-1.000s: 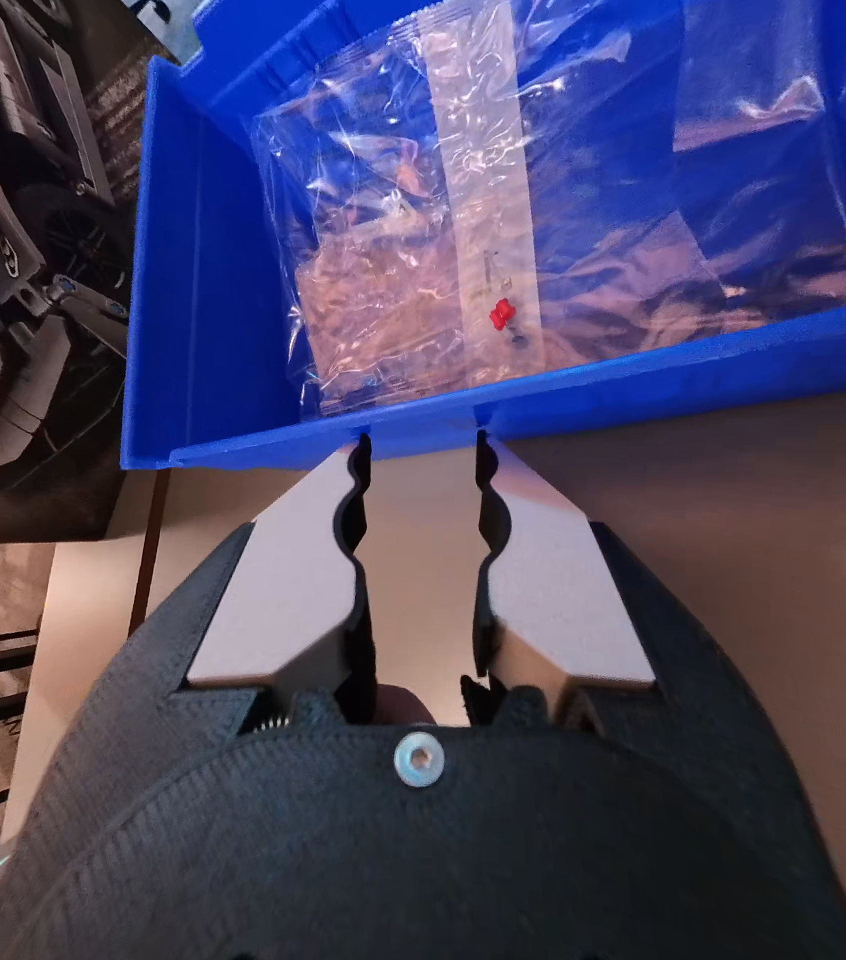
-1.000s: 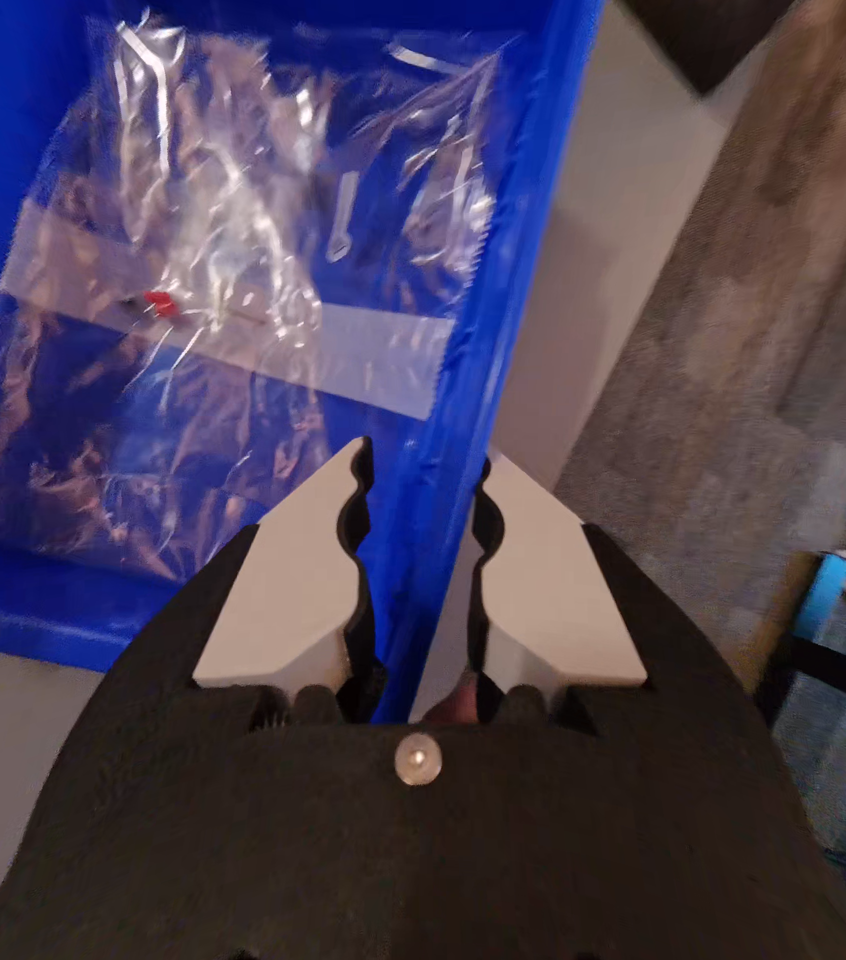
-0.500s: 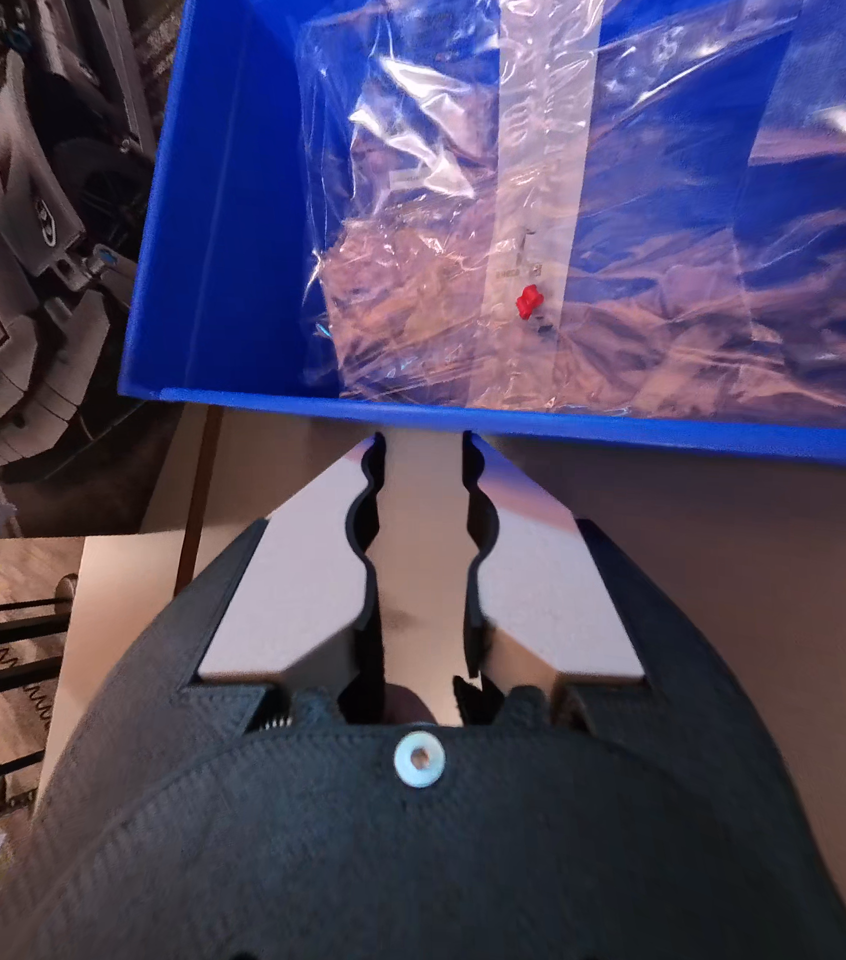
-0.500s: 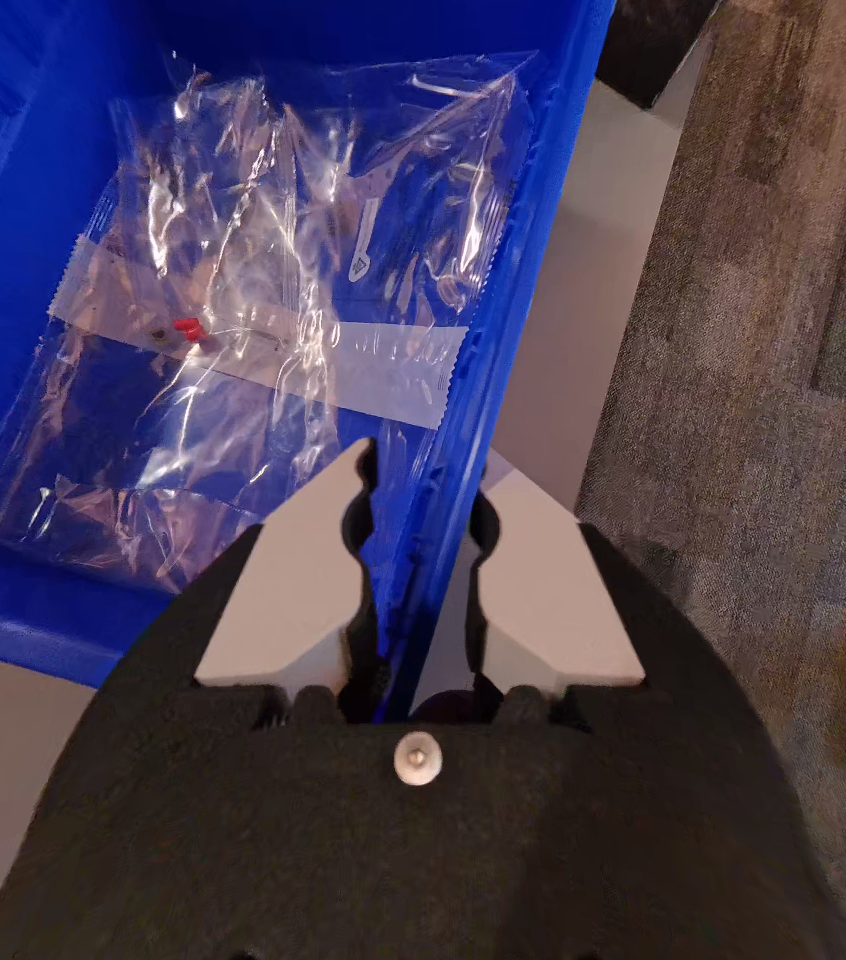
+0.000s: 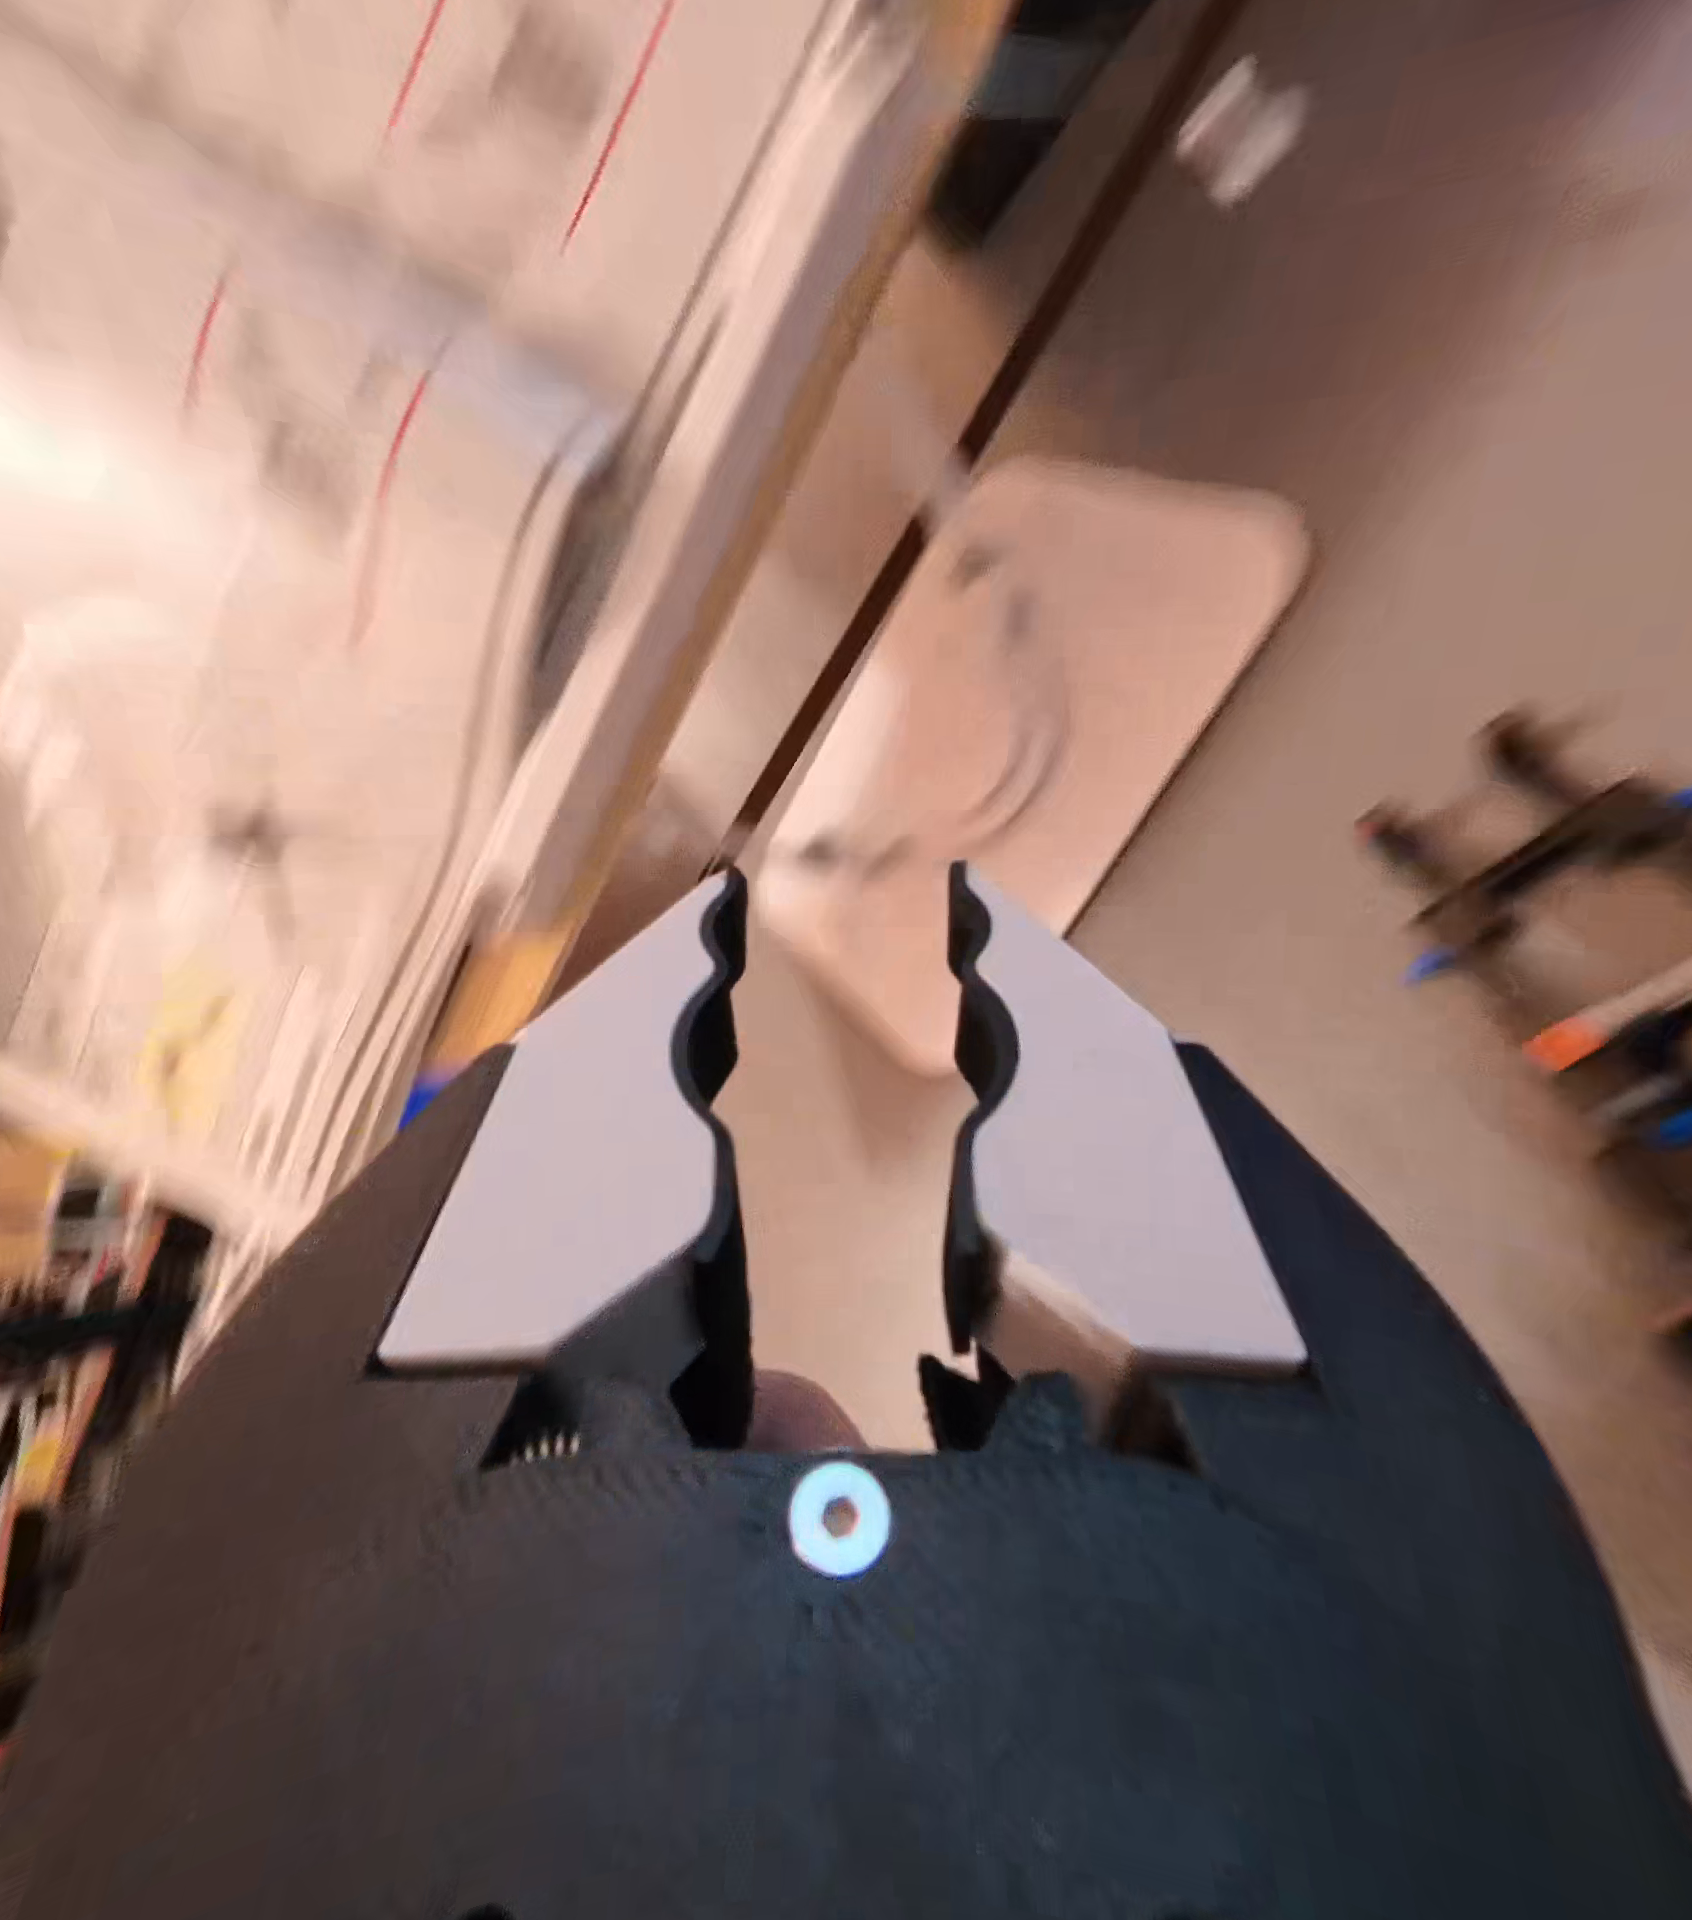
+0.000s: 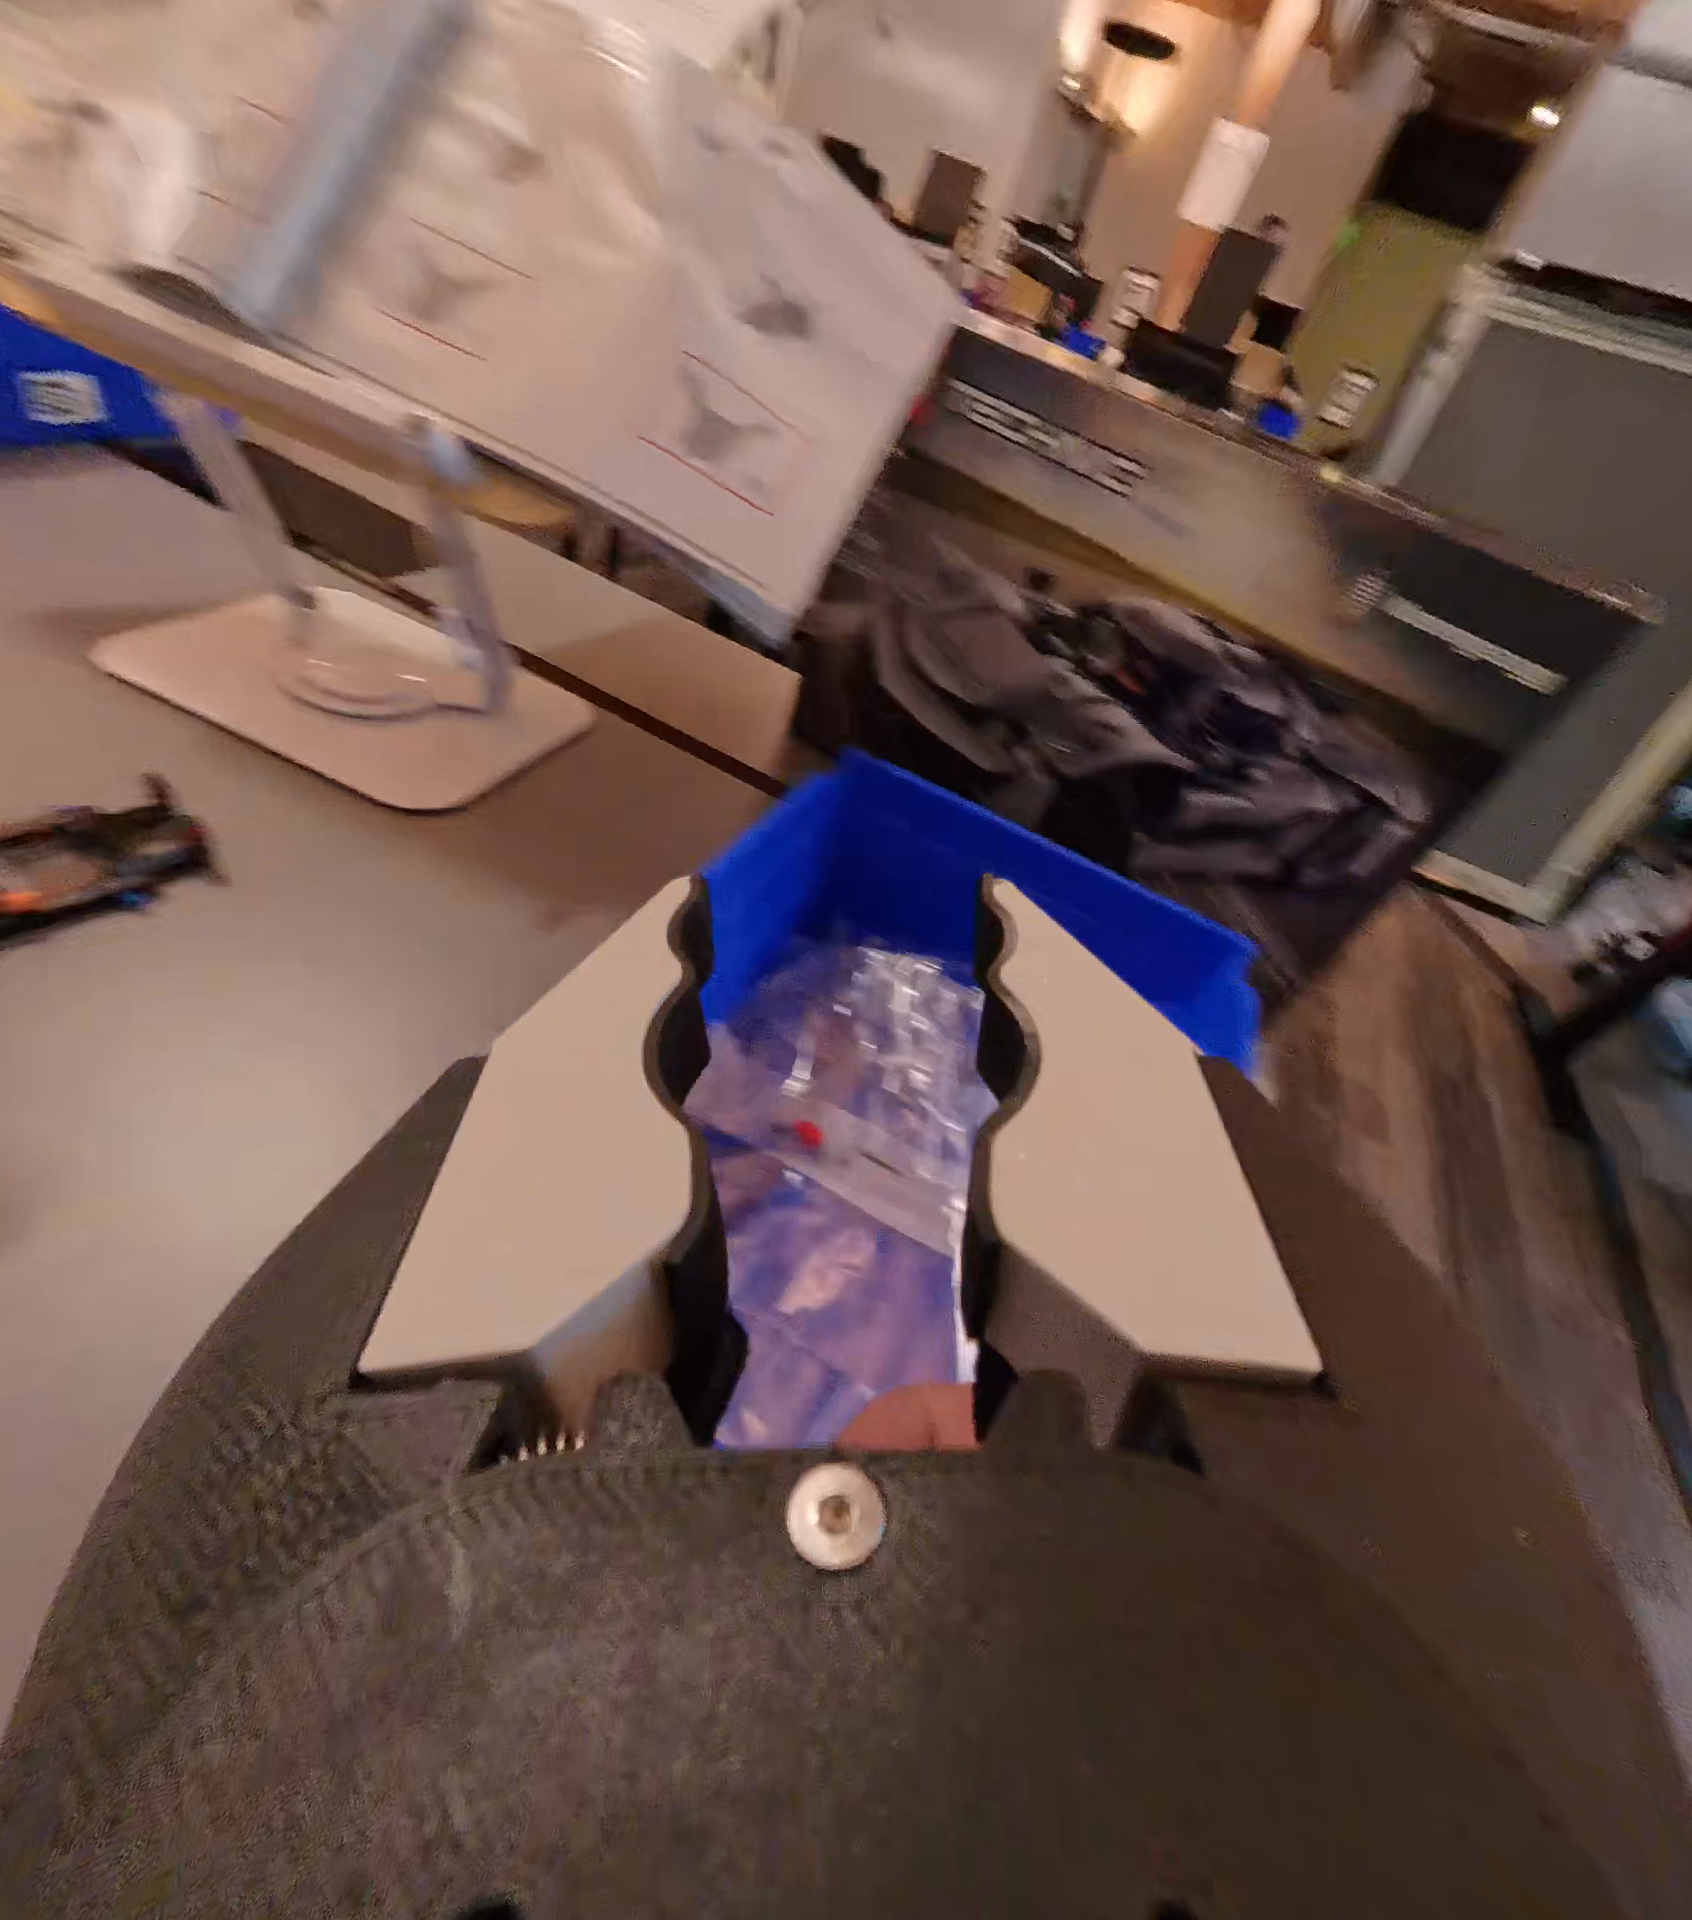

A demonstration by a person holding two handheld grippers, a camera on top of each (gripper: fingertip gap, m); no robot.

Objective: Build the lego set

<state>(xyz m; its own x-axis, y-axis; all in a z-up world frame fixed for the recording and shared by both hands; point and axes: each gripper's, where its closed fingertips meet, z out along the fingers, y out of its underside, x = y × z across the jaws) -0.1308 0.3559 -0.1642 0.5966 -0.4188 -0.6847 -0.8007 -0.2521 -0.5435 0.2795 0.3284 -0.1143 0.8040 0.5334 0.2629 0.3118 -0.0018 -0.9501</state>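
My half-built model (image 6: 31,862) lies on the table (image 6: 198,1091), far left in the right wrist view; in the left wrist view it sits blurred at the right edge (image 5: 1631,935). The spare parts are in clear bags (image 6: 852,1049) inside the blue bin (image 6: 1112,925), which stands at the table's far right corner. I can pick out one small red piece (image 6: 806,1135) through the plastic.

My right claw (image 6: 840,894) hangs above the bin, jaws apart and holding nothing, with the bags framed in the gap between them. My left claw (image 5: 847,888) is also parted and empty, pointed at the pale base of the stand (image 5: 1081,727) that carries the open manual (image 6: 634,312). That whole view is smeared, so I can't read finer detail there.

I judge this to be a fetching step: neither claw has a part yet, and the model is untouched for now. Next I'd need to bring the right claw down onto a bag, pinch a loose fold, not the flat film, and lift it clear of the bin wall. The plastic looks slippery, so a shallow bite may slide off.
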